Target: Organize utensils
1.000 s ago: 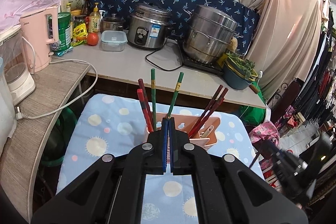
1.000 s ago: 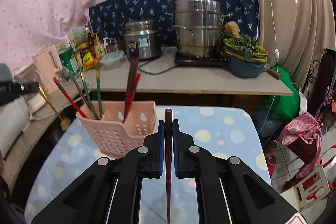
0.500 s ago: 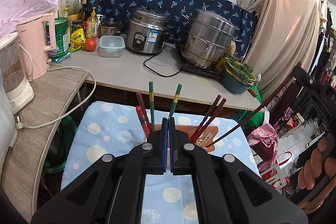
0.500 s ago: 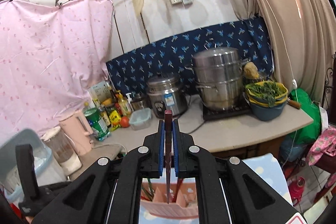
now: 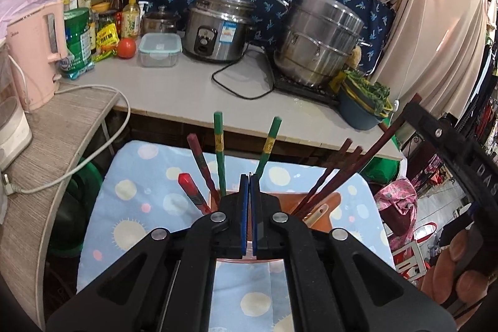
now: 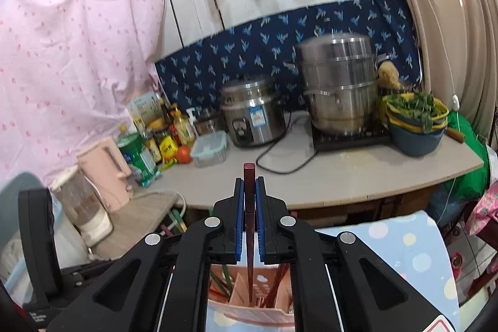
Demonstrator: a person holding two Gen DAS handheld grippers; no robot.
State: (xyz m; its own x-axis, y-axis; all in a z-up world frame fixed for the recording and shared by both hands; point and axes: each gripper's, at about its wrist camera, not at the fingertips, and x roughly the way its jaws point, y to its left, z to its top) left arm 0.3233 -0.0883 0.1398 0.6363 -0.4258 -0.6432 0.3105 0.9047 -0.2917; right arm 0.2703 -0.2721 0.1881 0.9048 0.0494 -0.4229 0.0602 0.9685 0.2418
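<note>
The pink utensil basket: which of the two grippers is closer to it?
Hard to call; both are close. The left gripper, shut and empty, sits just before the pink basket. The right gripper hangs above it, lowering a dark red chopstick inside.

A cramped home kitchen. Beyond the jaws, a counter [image 5: 193, 95] holds a rice cooker [image 5: 218, 25], a stacked steamer pot [image 5: 320, 36], a pink kettle [image 5: 34, 52] and sauce bottles [image 5: 129, 17]. Cloth sheets [image 6: 77, 52] cover the walls behind.

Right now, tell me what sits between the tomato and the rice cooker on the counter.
A clear lidded food container sits between the tomato and the rice cooker; the left wrist view shows it best.
</note>
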